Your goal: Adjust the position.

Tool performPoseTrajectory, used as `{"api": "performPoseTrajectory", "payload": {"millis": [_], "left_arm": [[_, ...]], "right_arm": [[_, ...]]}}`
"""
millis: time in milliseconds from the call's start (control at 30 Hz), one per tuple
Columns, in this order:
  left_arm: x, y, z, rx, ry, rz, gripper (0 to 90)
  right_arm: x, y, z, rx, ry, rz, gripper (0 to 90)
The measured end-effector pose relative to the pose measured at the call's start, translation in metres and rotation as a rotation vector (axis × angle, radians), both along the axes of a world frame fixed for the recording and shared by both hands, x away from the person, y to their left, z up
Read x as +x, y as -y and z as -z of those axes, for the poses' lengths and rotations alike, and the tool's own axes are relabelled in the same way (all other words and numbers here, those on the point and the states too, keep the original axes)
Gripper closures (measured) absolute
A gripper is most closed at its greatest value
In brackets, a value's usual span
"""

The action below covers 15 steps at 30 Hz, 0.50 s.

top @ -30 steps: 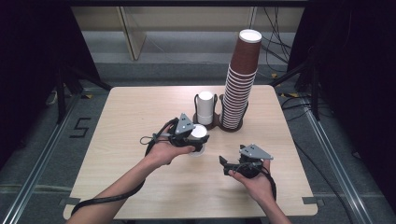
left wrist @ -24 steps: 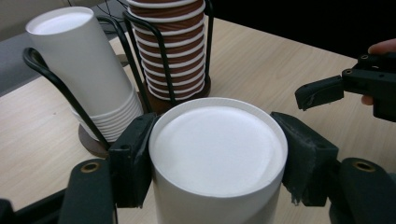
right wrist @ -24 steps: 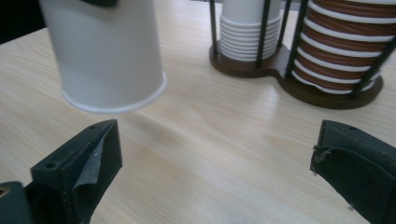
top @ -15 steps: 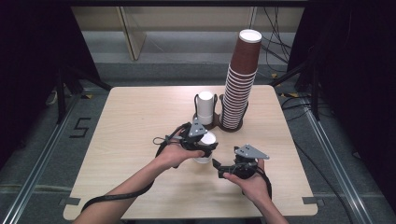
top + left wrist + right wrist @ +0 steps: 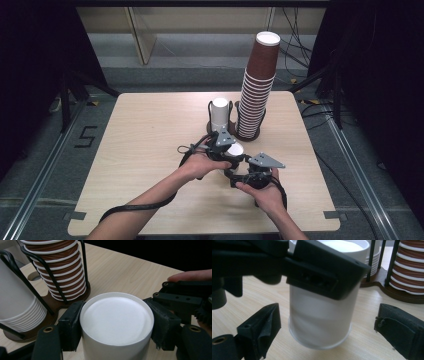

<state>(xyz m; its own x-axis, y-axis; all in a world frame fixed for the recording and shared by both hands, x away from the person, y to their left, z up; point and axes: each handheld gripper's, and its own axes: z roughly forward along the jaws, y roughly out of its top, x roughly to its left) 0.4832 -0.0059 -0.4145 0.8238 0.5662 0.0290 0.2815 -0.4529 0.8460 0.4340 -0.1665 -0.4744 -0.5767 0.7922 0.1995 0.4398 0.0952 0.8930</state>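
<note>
White cup [image 5: 117, 322]; brown, white-rimmed stack [image 5: 257, 85]; black tools.

High view looks down from afar; both gripper views closely share the white cup [image 5: 116, 322]

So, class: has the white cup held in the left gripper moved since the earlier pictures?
Yes. The white cup, clamped in the left gripper, has shifted toward the near edge and rightward, away from the wire cup rack, closer to the right gripper.

One mark was legible: a black figure "5" [image 5: 86, 136] painted on the grey floor [image 5: 45, 165], left of the table [image 5: 150, 125]. The cups and rack bore no readable print.
</note>
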Motion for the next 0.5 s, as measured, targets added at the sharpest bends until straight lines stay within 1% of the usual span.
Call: {"api": "performPoseTrajectory", "payload": {"millis": [67, 133, 167, 200, 233, 267, 300, 333, 367, 400, 433, 467, 500], "left_arm": [[-0.0002, 0.0017, -0.0007, -0.002, -0.005, 0.005, 34.1], [-0.0007, 0.0033, -0.0007, -0.008, -0.003, 0.004, 34.1], [-0.0009, 0.004, -0.0008, -0.009, -0.004, 0.007, 34.1], [-0.001, 0.0048, -0.0004, -0.016, -0.006, 0.013, 34.1], [-0.0019, 0.0057, -0.0007, -0.011, -0.004, 0.008, 34.1], [-0.0021, 0.0063, -0.0005, -0.015, -0.004, 0.015, 34.1], [-0.0024, 0.0068, -0.0003, -0.015, -0.006, 0.02, 34.1], [-0.0035, 0.0074, -0.0003, -0.012, -0.004, 0.013, 34.1], [-0.0034, 0.0072, -0.0004, -0.008, -0.011, 0.022, 34.1], [-0.0041, 0.0079, 0.0005, -0.012, -0.003, 0.015, 34.1], [-0.0043, 0.008, 0.0008, -0.011, -0.005, 0.017, 34.1], [-0.0043, 0.0083, 0.0014, -0.015, -0.009, 0.019, 34.1], [-0.0046, 0.0088, 0.0022, -0.016, -0.004, 0.014, 34.1]], "right_arm": [[0.0007, -0.0006, 0.0004, 0.013, -0.012, 0.001, 7.9], [0.0015, 0.0, 0.0004, 0.006, -0.009, -0.003, 8.0], [0.0011, -0.0009, 0.0005, 0.018, -0.022, 0.008, 8.5], [0.0035, -0.0004, 0.0019, 0.011, -0.017, 0.004, 9.2], [0.0045, -0.0004, 0.0027, 0.009, -0.015, 0.003, 9.8], [0.0045, -0.0004, 0.0027, 0.009, -0.015, 0.003, 9.8], [0.0048, -0.001, 0.0031, 0.018, -0.014, 0.004, 12.0], [0.0048, -0.001, 0.0031, 0.018, -0.014, 0.004, 12.0], [0.0049, -0.0004, 0.0028, 0.001, -0.004, 0.014, 12.5], [0.0061, -0.0007, 0.0044, 0.003, 0.007, 0.011, 12.9], [0.0059, -0.0018, 0.0046, 0.018, -0.015, 0.003, 13.1], [0.0059, -0.0018, 0.0046, 0.018, -0.015, 0.003, 13.1], [0.006, -0.0015, 0.0053, 0.013, -0.018, 0.008, 14.4]]}}
